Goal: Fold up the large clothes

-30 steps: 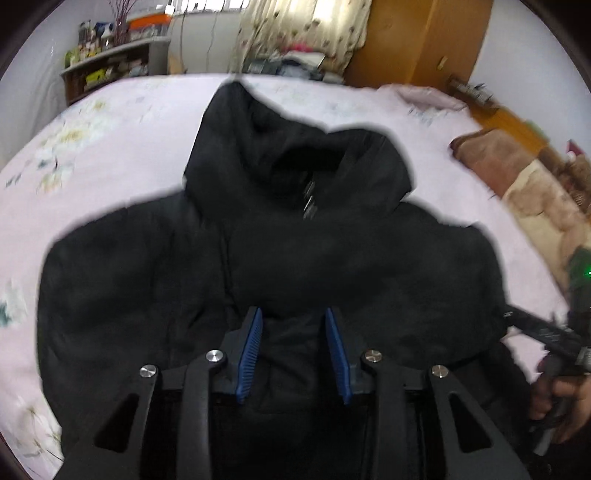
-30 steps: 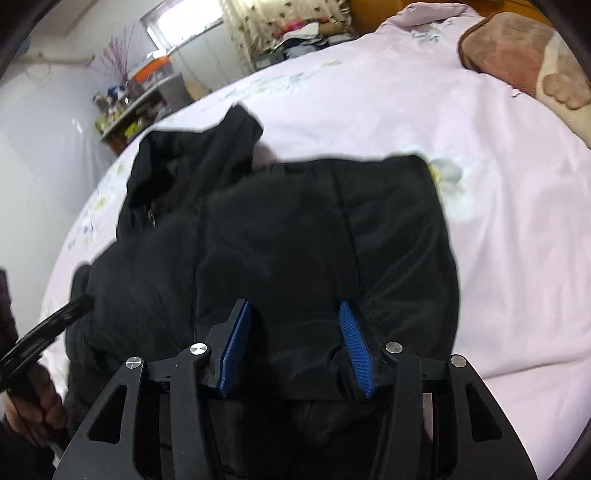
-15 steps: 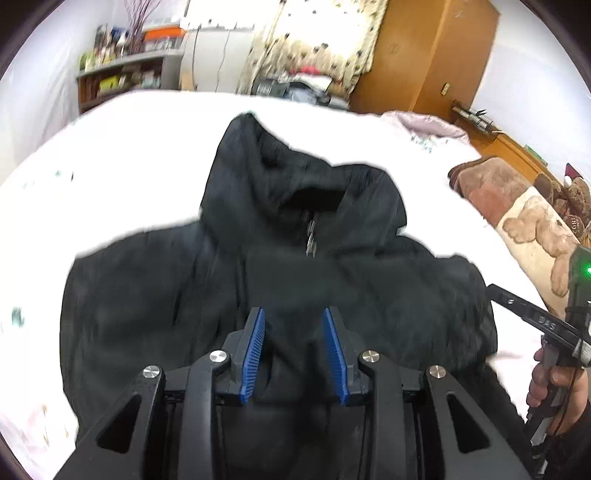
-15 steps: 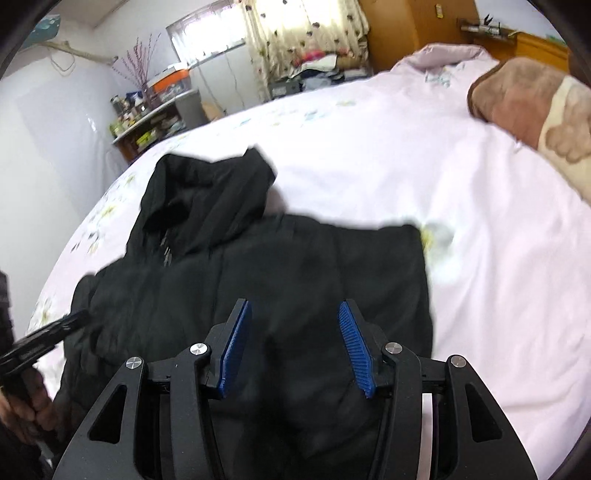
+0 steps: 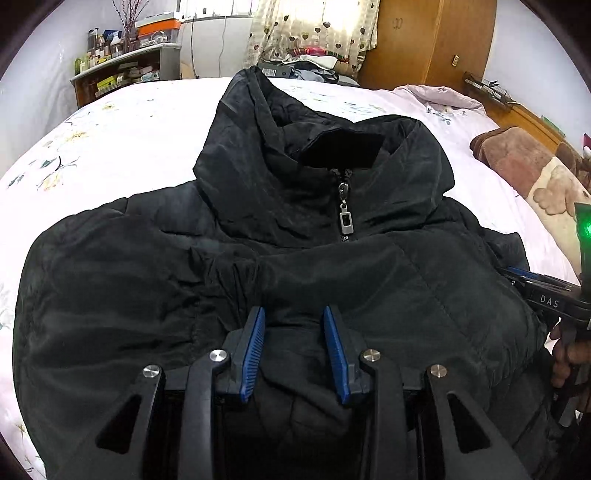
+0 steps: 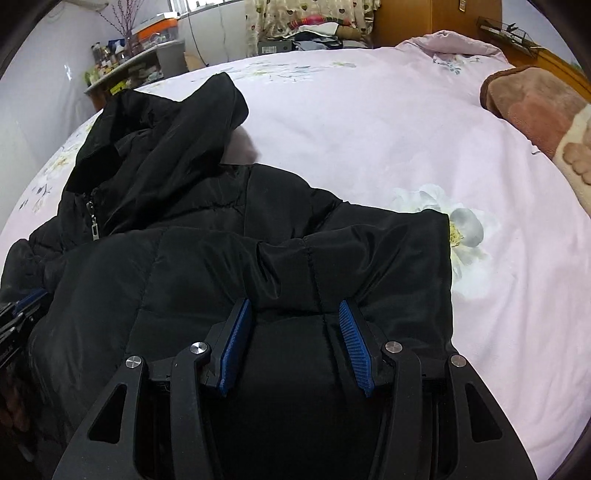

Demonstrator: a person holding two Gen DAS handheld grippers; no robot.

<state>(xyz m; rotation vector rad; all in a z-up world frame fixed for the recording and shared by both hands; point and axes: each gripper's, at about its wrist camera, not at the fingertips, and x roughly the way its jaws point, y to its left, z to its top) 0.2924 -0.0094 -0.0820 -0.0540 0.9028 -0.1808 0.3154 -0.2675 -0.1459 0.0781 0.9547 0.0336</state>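
Note:
A black padded hooded jacket [image 5: 280, 266] lies on the pink bed, hood pointing away, zipper pull [image 5: 346, 221] at the collar. It also shows in the right wrist view [image 6: 229, 266], with the hood [image 6: 173, 140] at the left. My left gripper [image 5: 293, 314] has its blue pads apart with a thick fold of the jacket's lower part bunched between them. My right gripper [image 6: 293, 306] likewise has thick jacket fabric filling the gap between its pads. The right gripper also shows at the right edge of the left wrist view [image 5: 546, 291].
The pink floral bedsheet [image 6: 369, 122] spreads around the jacket. A brown bear-print blanket [image 5: 532, 173] lies at the right. A cluttered shelf [image 5: 122, 70], a curtained window [image 5: 314, 29] and a wooden wardrobe [image 5: 428, 40] stand beyond the bed.
Both grippers have carried the jacket's lower part forward over the body toward the collar. The fold now lies closer to the zipper pull.

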